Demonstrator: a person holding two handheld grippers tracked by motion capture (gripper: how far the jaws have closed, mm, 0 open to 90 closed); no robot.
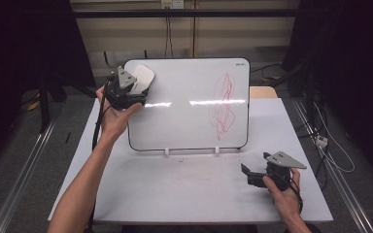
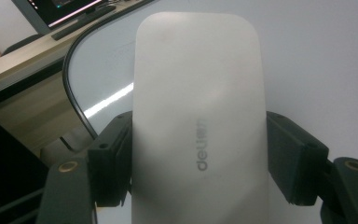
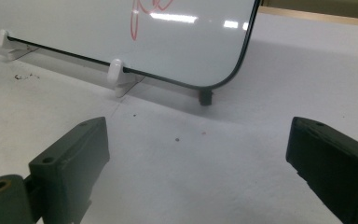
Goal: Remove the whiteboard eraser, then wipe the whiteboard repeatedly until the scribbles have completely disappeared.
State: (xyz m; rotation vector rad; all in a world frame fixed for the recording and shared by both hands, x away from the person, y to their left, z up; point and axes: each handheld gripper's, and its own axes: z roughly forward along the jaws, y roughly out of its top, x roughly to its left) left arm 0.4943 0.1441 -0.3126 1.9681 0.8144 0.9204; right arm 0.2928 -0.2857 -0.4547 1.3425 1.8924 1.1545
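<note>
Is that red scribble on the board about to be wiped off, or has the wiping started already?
Done: the left gripper has its jaws shut on the white eraser, held at the whiteboard's top left corner. In hand: bringing it to the board. Left: the red scribble on the right side looks untouched, so wiping has not begun. The right gripper rests open on the table.

white table [image 1: 184,189]; monitor [image 2: 60,11] on wooden desk [image 2: 23,60]; floor rails [image 1: 24,160].
</note>
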